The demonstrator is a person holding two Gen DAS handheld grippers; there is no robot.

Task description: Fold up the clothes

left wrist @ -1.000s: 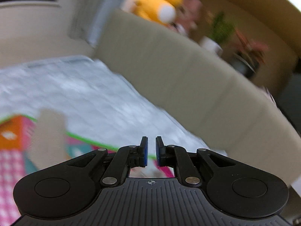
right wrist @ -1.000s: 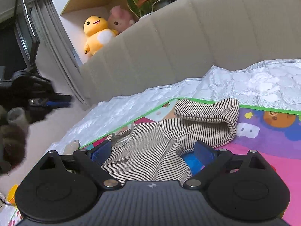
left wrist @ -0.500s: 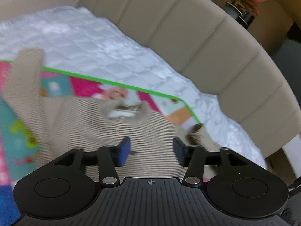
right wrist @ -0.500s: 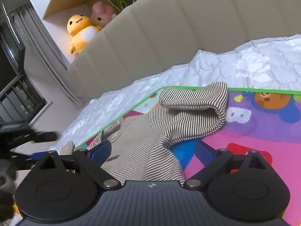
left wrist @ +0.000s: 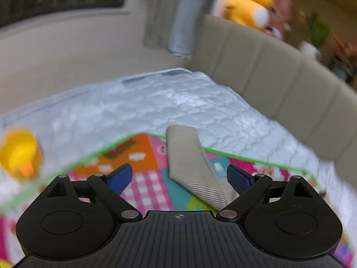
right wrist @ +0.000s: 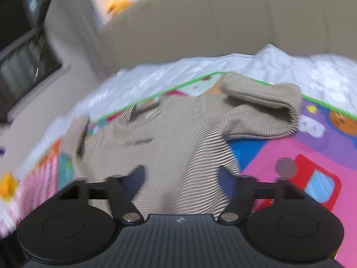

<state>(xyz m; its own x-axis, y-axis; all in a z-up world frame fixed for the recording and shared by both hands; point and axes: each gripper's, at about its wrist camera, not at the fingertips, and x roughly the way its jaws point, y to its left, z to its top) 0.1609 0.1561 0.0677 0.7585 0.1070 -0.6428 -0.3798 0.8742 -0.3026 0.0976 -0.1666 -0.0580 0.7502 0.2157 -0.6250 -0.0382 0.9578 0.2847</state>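
Both tools, left tool (left wrist: pixel 178 174) and right tool (right wrist: pixel 180 178), hang spread wide and empty above the striped sweater (right wrist: pixel 169 147), which lies crumpled on the play mat (right wrist: pixel 279 154) near the bed's headboard edge. One sleeve (left wrist: pixel 189 165) sprawls outward; seemingly no fold is made yet.

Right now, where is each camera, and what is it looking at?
Left wrist: sits on the left gripper, looking along its open fingers at one sleeve on the play mat.
Right wrist: sits on the right gripper, open, over the striped sweater.
Both share the sweater, mat, white quilt and beige headboard.
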